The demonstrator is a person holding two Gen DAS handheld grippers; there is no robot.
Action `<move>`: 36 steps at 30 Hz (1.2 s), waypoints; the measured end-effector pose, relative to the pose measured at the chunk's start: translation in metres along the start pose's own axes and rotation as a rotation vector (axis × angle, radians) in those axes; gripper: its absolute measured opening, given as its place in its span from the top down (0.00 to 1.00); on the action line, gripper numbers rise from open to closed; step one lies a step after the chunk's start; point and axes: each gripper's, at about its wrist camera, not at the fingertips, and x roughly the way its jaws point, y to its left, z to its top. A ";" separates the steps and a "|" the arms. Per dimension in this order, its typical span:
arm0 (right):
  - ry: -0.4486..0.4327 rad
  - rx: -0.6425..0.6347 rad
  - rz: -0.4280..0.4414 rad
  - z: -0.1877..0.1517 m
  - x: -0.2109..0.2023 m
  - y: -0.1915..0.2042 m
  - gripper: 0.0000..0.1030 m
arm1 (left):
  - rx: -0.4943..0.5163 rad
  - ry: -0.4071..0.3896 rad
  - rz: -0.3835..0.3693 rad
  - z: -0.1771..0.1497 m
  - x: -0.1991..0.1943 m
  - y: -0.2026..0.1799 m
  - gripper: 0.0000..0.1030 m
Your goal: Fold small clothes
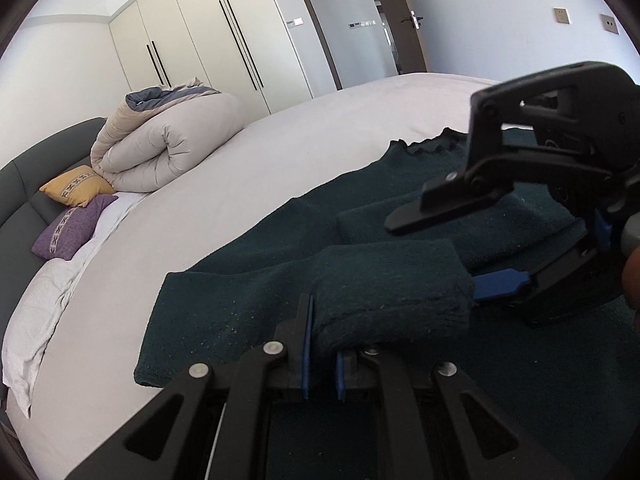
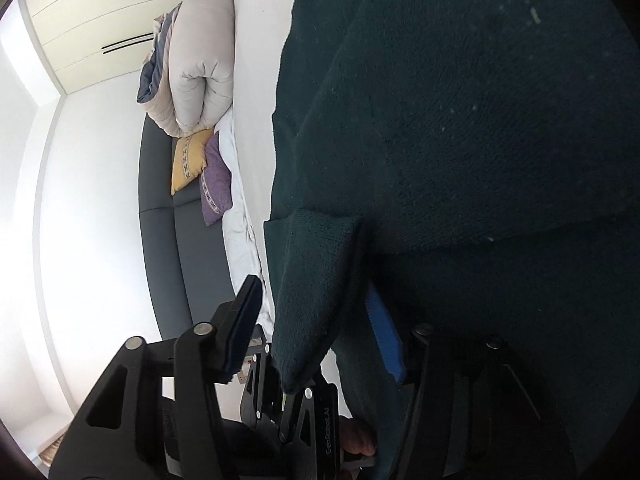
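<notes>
Two claws: both yours, at one dark green knitted sweater on the white bed.
Left claw: nearly closed, pinching its folded sleeve.
Right claw: spread wide, fabric between, not clamped.

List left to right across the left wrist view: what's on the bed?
Purple cushion → yellow cushion → rolled duvet → dark green sweater → right claw, open around a folded sleeve.

Each black gripper has blue pads and silver screws.
</notes>
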 end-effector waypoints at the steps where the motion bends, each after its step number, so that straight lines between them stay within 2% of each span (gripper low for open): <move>1: 0.010 0.000 0.002 -0.001 0.006 0.000 0.63 | -0.002 0.001 -0.001 0.000 0.000 0.000 0.91; 2: 0.017 -0.004 -0.003 -0.002 0.011 0.000 0.69 | -0.006 0.001 -0.003 0.000 0.000 0.000 0.91; 3: 0.015 -0.015 -0.018 -0.004 0.014 0.001 0.71 | -0.010 0.000 -0.005 0.000 0.000 0.001 0.91; 5: 0.007 -0.060 -0.055 -0.009 0.020 0.006 0.87 | -0.021 0.005 -0.015 0.001 -0.001 0.003 0.89; 8: -0.040 -0.130 -0.123 -0.008 0.012 0.020 0.93 | -0.049 0.014 -0.075 0.000 -0.007 0.007 0.77; 10: -0.086 -0.189 -0.169 -0.004 -0.006 0.033 0.93 | -0.059 -0.003 -0.098 0.001 -0.016 0.007 0.51; 12: -0.129 -0.251 -0.229 0.000 -0.025 0.046 0.93 | -0.097 -0.027 -0.147 0.003 -0.028 0.010 0.37; 13: -0.148 -0.276 -0.260 0.003 -0.035 0.052 0.93 | -0.117 -0.037 -0.167 0.004 -0.034 0.010 0.35; 17: -0.214 -0.375 -0.411 0.018 -0.071 0.069 0.93 | -0.174 -0.020 -0.236 0.005 -0.047 0.010 0.34; 22: -0.283 -0.485 -0.658 0.039 -0.110 0.080 0.93 | -0.218 0.048 -0.324 -0.012 -0.050 0.008 0.35; 24: -0.307 -0.515 -0.747 0.047 -0.121 0.082 0.93 | -0.245 0.066 -0.342 -0.019 -0.052 0.015 0.41; 27: -0.332 -0.538 -0.844 0.061 -0.130 0.083 0.93 | -0.328 0.086 -0.357 -0.027 -0.054 0.037 0.43; 28: -0.338 -0.546 -0.876 0.069 -0.148 0.075 0.93 | -0.365 0.088 -0.359 -0.029 -0.054 0.047 0.45; 32: -0.347 -0.548 -0.946 0.083 -0.168 0.064 0.93 | -0.468 0.081 -0.338 -0.027 -0.046 0.088 0.49; 34: -0.336 -0.549 -0.960 0.084 -0.174 0.060 0.93 | -0.500 0.073 -0.319 -0.021 -0.039 0.107 0.55; 36: -0.335 -0.556 -0.973 0.085 -0.177 0.056 0.93 | -0.531 0.061 -0.306 -0.014 -0.036 0.123 0.56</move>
